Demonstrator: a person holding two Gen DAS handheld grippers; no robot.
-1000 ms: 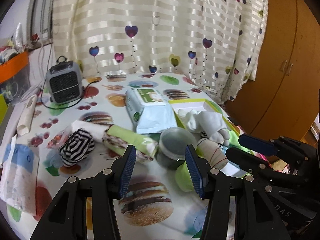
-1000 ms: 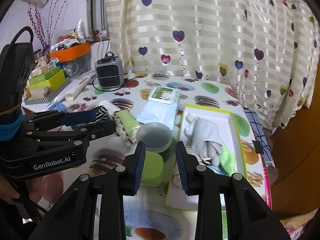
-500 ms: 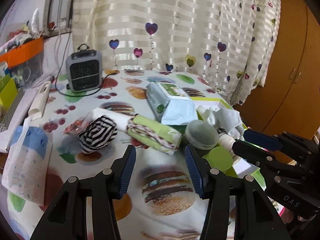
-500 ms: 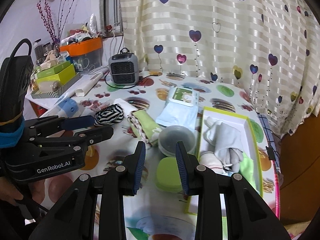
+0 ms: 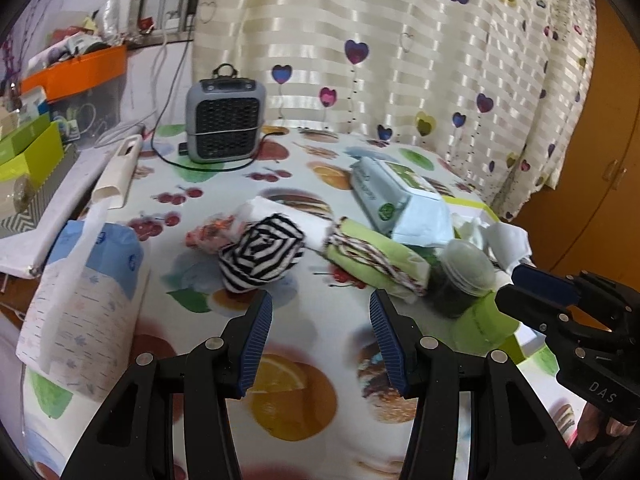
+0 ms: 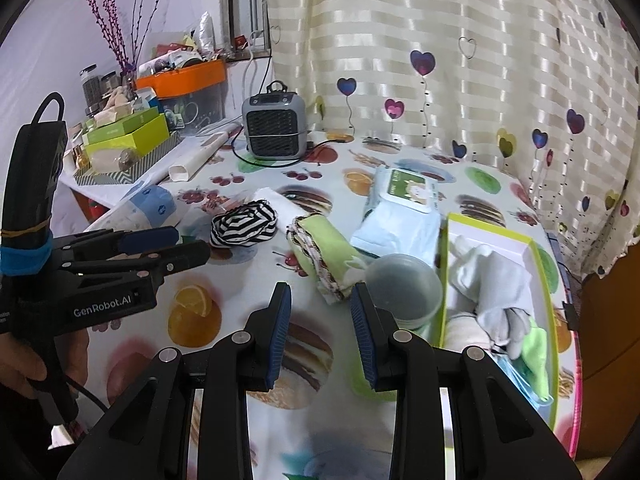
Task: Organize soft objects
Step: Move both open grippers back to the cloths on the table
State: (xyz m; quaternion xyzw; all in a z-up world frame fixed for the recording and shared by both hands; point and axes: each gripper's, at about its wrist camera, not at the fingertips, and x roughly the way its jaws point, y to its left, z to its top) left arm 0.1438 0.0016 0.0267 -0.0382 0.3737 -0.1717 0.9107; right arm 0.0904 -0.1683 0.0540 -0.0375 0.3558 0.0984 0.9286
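Observation:
A black-and-white striped cloth bundle [image 5: 262, 254] [image 6: 244, 224] lies mid-table, against a white folded cloth [image 5: 280, 210]. A rolled green cloth [image 5: 376, 262] [image 6: 326, 254] lies to its right. A lime-edged box [image 6: 540, 264] at the right holds grey, white and green soft items [image 6: 492, 284]. My left gripper [image 5: 320, 344] is open and empty, just short of the striped bundle. My right gripper [image 6: 320, 332] is open and empty, short of the green roll; it also shows in the left wrist view [image 5: 540, 296].
A clear plastic tub [image 6: 404, 288] and a green lid [image 5: 480, 320] sit beside the box. A wet-wipes pack [image 6: 400, 208], a grey heater [image 5: 224, 120] with cord, a tissue pack [image 5: 88, 296] and a white tube [image 5: 116, 172] stand around. Cluttered boxes [image 6: 128, 136] fill the left.
Both grippers have pulled back toward the near table edge and swung left. The striped bundle and green roll now lie ahead. The right gripper's jaws have opened wider.

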